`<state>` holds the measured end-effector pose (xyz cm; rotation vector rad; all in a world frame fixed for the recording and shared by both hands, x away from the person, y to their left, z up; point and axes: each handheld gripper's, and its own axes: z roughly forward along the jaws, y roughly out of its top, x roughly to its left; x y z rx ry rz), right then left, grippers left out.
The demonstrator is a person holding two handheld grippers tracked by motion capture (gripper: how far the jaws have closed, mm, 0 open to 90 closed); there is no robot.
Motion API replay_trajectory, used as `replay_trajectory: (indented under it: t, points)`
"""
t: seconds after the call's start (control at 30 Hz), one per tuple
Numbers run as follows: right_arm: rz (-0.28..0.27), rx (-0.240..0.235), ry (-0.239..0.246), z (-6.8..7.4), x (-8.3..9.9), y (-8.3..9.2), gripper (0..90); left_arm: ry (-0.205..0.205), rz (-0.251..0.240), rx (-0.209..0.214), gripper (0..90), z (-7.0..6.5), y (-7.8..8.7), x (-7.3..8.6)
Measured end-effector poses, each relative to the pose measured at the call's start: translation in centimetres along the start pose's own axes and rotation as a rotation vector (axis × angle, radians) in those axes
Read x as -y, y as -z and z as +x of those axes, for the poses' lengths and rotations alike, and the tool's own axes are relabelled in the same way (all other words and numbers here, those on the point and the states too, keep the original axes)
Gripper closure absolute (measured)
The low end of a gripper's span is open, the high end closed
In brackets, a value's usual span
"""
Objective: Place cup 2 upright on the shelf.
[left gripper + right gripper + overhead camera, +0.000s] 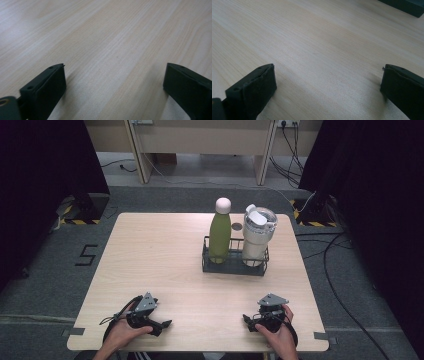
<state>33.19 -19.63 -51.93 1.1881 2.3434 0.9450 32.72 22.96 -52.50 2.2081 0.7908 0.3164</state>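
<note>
Left gripper and right gripper: rested near the table's near edge, one toward each near corner; jaws of both spread wide, nothing between them. Green bottle and white tumbler: stood upright, side by side in black wire rack, toward the far right.

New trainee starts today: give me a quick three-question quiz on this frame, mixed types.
1. True or false: the green bottle and the white tumbler both stand upright in the black wire rack.
2. Which bottle is nearer the left side of the table? A) white tumbler B) green bottle
3. Fill in: the jaws of the left hand-held gripper and the right hand-held gripper are both ____, with bare wood between them.

Key: 1 true; 2 B; 3 open
</note>
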Motion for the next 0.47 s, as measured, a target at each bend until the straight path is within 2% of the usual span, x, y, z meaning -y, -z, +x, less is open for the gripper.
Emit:
replay_trajectory:
  t: [0.2, 0.47]
  points:
    - [0.000, 0.000, 0.000, 0.00, 0.00, 0.00, 0.4, -0.022, 0.000, 0.020, 0.0, -0.14, -0.07, 0.00]
    - [-0.001, -0.001, 0.001, -0.02, -0.01, -0.02, 0.4, -0.024, 0.000, 0.024, 0.0, -0.16, -0.08, 0.00]
